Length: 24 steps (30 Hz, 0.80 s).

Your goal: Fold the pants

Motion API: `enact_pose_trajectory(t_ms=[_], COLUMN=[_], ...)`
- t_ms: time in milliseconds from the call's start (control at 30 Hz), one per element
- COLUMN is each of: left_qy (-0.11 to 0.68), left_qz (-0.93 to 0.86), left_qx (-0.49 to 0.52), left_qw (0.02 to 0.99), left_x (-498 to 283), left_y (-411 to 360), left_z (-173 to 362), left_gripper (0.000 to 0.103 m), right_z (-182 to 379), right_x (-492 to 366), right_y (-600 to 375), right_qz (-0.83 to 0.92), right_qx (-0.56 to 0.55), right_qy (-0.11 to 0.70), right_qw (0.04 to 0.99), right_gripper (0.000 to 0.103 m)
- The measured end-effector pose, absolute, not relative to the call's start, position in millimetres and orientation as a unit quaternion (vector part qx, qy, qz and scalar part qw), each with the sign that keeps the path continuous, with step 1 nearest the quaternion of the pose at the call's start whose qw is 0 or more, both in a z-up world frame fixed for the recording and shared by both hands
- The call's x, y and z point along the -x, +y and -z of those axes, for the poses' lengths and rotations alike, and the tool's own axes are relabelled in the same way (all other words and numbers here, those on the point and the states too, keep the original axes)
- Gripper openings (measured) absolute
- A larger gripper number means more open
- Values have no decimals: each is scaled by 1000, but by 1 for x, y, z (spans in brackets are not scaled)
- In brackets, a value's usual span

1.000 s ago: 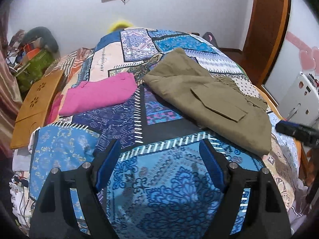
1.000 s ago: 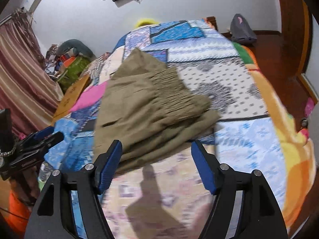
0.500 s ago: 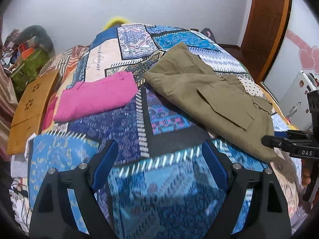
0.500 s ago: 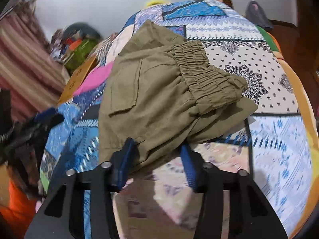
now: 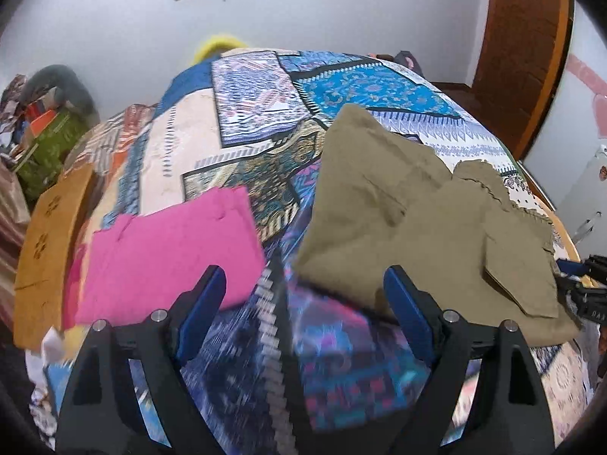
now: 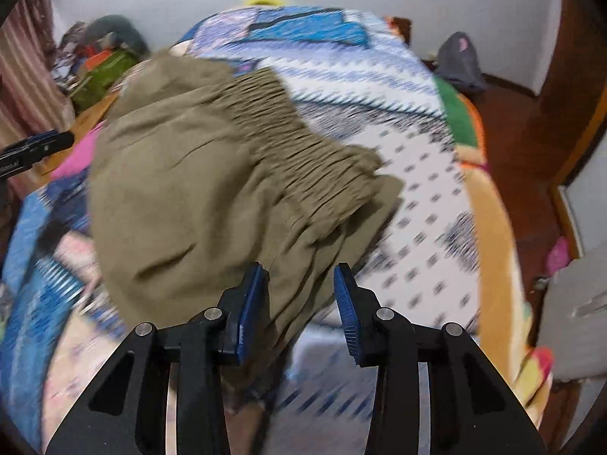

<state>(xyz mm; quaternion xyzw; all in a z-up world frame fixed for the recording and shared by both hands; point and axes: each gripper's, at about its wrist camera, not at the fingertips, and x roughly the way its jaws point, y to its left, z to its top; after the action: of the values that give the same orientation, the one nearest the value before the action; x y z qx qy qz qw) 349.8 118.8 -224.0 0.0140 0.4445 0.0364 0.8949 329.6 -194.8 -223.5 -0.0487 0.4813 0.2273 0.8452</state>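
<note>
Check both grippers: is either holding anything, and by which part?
Left gripper: open, holding nothing. Right gripper: half-closed around the near edge of the pants; whether it grips cannot be told.

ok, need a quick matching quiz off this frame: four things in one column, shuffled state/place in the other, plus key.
Things:
1. olive pants
2. pink garment
3. left gripper
4. right gripper

States/places:
A. wide open, over the patterned bedspread, holding nothing
B. lying flat, folded, left of the olive pants
C. bunched, elastic waistband showing
D. partly closed, olive fabric between its fingers

Pairs: 1-C, 2-B, 3-A, 4-D
</note>
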Motion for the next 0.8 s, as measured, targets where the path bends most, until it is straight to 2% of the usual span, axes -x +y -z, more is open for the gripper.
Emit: enact_pose_trajectory(t_ms=[100,167,233,333,400,433,500,800], left_qy=[453,456,463,477,485,484,477,468], left_qz=[-33,-31,-12,16,31,36,36,13], left_qx=[-26,-23,-10,10,24,27,11,29], left_qw=[890,889,886,879,873,874,878,883], left_x=[-371,-382,-392,-404,-407,-406,-402,-355], left_y=[120,124,127,129,127,125,116,137], left_z=[238,245,252,259,263,264,262,236], left_gripper=[84,84,83,57,34,31,13,1], right_z=[221,221,226,239,242,243,242,229], right_x=[-338,-339,-339,-343,-347,-349,-352,-356], right_y=[-203,-209,-209,-203,-205,-205,-204,-179], right_qz=[-223,-218,-214,-219,-226,-231,-237,-253], right_qx=[15,-20,-31,-23,-31,-33,-32,32], right_qy=[482,482,486,493,498,498,498,473], right_qw=[848,848,847,842,837,835,834,843], right_gripper=[39,58,64,69,69,69,69,51])
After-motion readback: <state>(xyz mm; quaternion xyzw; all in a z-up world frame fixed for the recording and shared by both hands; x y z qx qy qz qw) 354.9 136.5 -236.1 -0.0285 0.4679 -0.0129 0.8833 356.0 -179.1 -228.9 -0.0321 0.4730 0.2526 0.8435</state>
